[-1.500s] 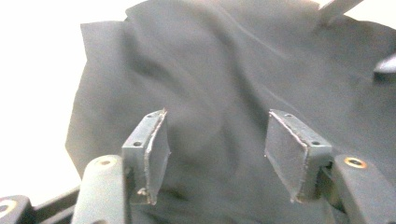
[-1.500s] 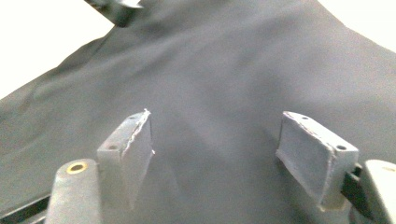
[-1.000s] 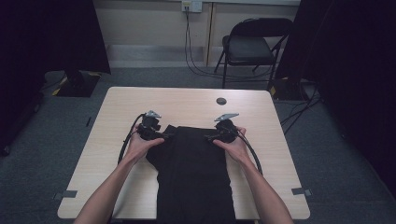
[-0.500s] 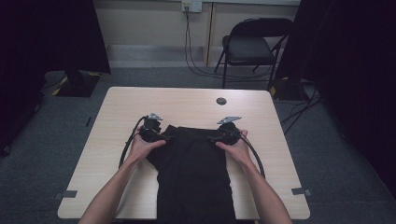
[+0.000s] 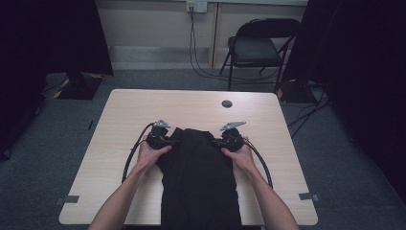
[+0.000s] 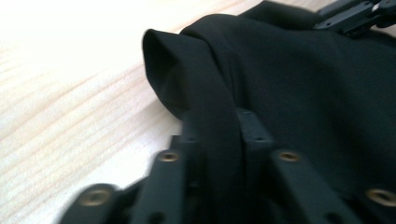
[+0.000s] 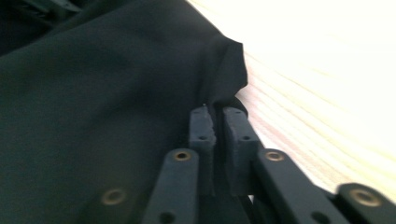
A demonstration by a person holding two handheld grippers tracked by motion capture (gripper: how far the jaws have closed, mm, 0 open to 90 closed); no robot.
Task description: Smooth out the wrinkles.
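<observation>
A black garment (image 5: 198, 182) lies on the light wooden table (image 5: 119, 110), spread from the middle of the high view down to the bottom edge, where it hangs over the near side of the table. The left gripper (image 5: 165, 141) sits at the garment's upper left corner and the right gripper (image 5: 221, 142) at its upper right corner, each held in a hand, with the forearms coming up from the bottom of the frame.

In the left gripper view, the left gripper (image 6: 219, 140) has just been closing its jaws, and a raised fold of the garment's edge (image 6: 201, 79) now runs between them, pinched. In the right gripper view, the right gripper (image 7: 215, 126) has likewise just been closing; its jaws stand almost together with a thin edge of the cloth (image 7: 224, 70) caught between them.

A small dark round thing (image 5: 227, 103) lies on the table above the garment, well apart from it. A folding chair (image 5: 258, 48) stands beyond the table in the upper right of the high view.
</observation>
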